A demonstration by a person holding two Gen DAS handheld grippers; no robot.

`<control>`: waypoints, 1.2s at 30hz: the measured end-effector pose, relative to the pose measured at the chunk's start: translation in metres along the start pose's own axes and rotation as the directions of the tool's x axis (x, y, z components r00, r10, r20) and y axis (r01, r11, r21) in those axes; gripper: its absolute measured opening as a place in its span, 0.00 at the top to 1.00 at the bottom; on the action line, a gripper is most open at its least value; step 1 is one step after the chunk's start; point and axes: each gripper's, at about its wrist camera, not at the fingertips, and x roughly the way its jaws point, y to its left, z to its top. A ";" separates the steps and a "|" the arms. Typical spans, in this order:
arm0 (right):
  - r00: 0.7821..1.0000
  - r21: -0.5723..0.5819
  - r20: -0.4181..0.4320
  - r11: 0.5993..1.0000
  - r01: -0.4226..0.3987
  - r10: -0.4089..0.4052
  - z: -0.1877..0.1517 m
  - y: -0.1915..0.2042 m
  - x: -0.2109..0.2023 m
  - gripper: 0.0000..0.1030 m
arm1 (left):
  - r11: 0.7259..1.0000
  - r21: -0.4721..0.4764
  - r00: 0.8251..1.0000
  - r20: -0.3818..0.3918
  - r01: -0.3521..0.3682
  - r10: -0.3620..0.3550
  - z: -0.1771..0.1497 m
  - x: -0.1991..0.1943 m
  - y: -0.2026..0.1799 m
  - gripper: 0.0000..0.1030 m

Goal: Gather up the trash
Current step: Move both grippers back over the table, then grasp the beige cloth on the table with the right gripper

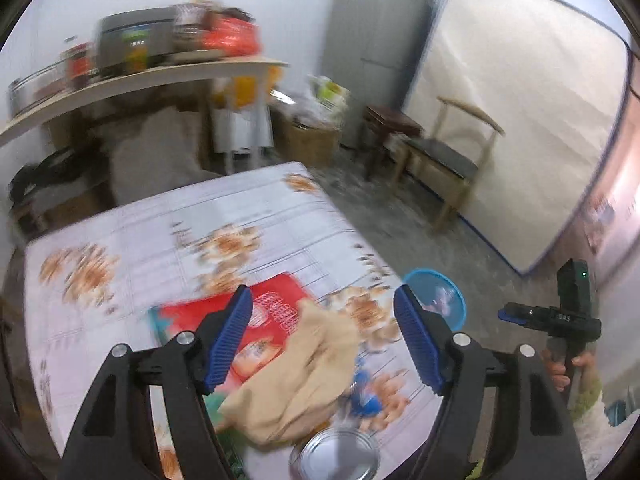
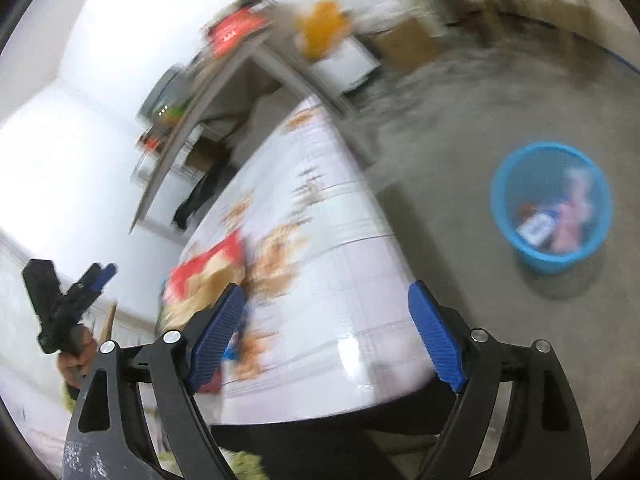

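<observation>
My left gripper [image 1: 324, 336] is open and empty above the table [image 1: 160, 232] with the flowered cloth. Below it lie a crumpled beige paper bag [image 1: 304, 376], a red snack packet [image 1: 264, 320], a small blue wrapper [image 1: 364, 396] and a round metal tin lid [image 1: 338, 454]. My right gripper [image 2: 326, 340] is open and empty over the table's right edge [image 2: 340, 320]; it also shows at the right of the left wrist view [image 1: 516, 316]. A blue waste basket [image 2: 552, 204] with some trash in it stands on the floor; it also shows in the left wrist view [image 1: 438, 294].
A shelf [image 1: 132, 80] with pots and packets runs along the far wall. A wooden chair [image 1: 448, 160], a stool [image 1: 390, 120], a grey fridge [image 1: 376, 40] and a leaning mattress [image 1: 520, 120] stand on the right. Grey concrete floor [image 2: 460, 128] lies around the basket.
</observation>
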 end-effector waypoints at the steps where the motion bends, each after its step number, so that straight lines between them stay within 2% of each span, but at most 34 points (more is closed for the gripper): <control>1: 1.000 -0.036 -0.023 0.999 -0.011 0.011 0.001 0.016 0.009 0.21 | 1.000 -0.019 1.000 0.015 -0.010 0.010 -0.008 -0.007 0.007 0.31; 6: 0.983 -0.212 -0.154 0.968 -0.135 0.103 0.002 0.101 0.061 0.17 | 0.986 -0.155 0.996 0.062 -0.053 0.063 -0.045 -0.027 0.042 0.31; 8: 0.973 -0.289 -0.209 0.945 -0.152 0.093 -0.003 0.134 0.085 0.13 | 0.974 -0.219 0.995 0.064 -0.057 0.072 -0.061 -0.029 0.058 0.31; 13: 0.937 -0.463 -0.347 0.876 -0.139 -0.035 -0.020 0.190 0.154 0.11 | 0.945 -0.322 0.997 0.030 -0.061 0.074 -0.086 -0.022 0.087 0.32; 16: 0.922 -0.549 -0.361 0.832 -0.087 -0.142 -0.031 0.205 0.181 0.11 | 0.938 -0.340 0.997 0.027 -0.063 0.077 -0.094 -0.022 0.097 0.32; 19: 0.891 -0.634 -0.379 0.771 -0.055 -0.249 -0.042 0.210 0.208 0.11 | 0.930 -0.363 0.998 0.017 -0.052 0.062 -0.102 -0.019 0.108 0.34; 22: 0.868 -0.651 -0.392 0.758 -0.028 -0.305 -0.044 0.203 0.219 0.13 | 0.927 -0.373 0.998 0.011 -0.047 0.055 -0.108 -0.017 0.115 0.34; 24: 0.861 -0.640 -0.397 0.769 -0.011 -0.318 -0.041 0.200 0.224 0.27 | 0.927 -0.373 0.998 0.010 -0.049 0.056 -0.109 -0.017 0.116 0.35; 25: 0.858 -0.632 -0.399 0.775 0.000 -0.325 -0.039 0.199 0.227 0.30 | 0.927 -0.371 0.998 0.011 -0.048 0.057 -0.109 -0.017 0.117 0.35; 27: 0.856 -0.627 -0.395 0.779 0.016 -0.335 -0.037 0.198 0.228 0.49 | 0.928 -0.370 0.998 0.019 -0.043 0.053 -0.109 -0.018 0.119 0.36; 28: 0.854 -0.622 -0.397 0.783 0.020 -0.337 -0.039 0.198 0.227 0.54 | 0.928 -0.370 0.998 0.027 -0.038 0.051 -0.110 -0.018 0.121 0.36; 30: 0.858 -0.599 -0.398 0.800 0.025 -0.325 -0.036 0.199 0.225 0.70 | 0.928 -0.371 0.998 0.034 -0.032 0.047 -0.110 -0.019 0.122 0.37; 32: 0.866 -0.570 -0.402 0.821 0.019 -0.299 -0.032 0.199 0.222 0.75 | 0.928 -0.372 0.998 0.041 -0.024 0.042 -0.111 -0.019 0.124 0.38; 36: 0.902 -0.499 -0.387 0.866 -0.030 -0.192 -0.019 0.199 0.204 0.85 | 0.927 -0.375 0.998 0.054 -0.014 0.037 -0.111 -0.019 0.125 0.38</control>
